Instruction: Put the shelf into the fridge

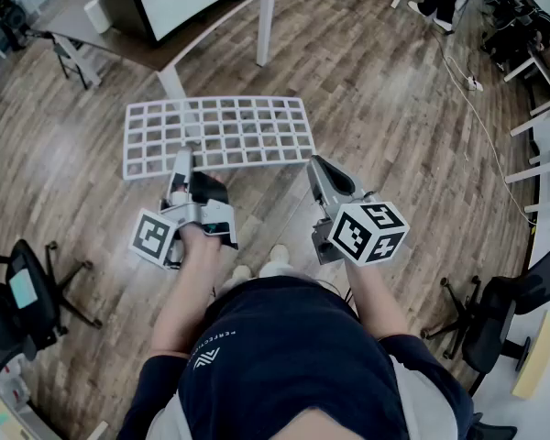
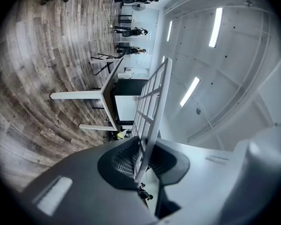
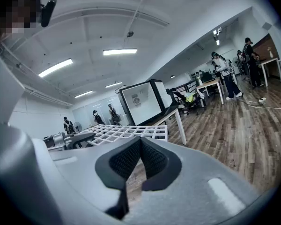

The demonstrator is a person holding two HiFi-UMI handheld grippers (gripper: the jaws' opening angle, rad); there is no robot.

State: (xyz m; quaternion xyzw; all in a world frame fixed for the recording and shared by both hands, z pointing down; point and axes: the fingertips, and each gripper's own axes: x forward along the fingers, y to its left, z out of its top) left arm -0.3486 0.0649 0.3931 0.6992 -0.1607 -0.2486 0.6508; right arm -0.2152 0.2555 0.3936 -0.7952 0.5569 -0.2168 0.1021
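While shelf (image 1: 218,136) hangs aloft, clamped only at near edge by your left gripper (image 1: 184,157), it may twist loose; right gripper (image 1: 318,165), clenched empty, sits off shelf's near right corner; table (image 1: 215,42) beyond shelf could snag far edge.

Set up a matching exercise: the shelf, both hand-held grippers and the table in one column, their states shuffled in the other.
1. shelf
2. left hand-held gripper
3. right hand-held gripper
4. table

a. shut, nothing between its jaws
b. stands on the wood floor
c. white grid, held in the air
d. shut on the grid's edge

Pairs: 1-c; 2-d; 3-a; 4-b
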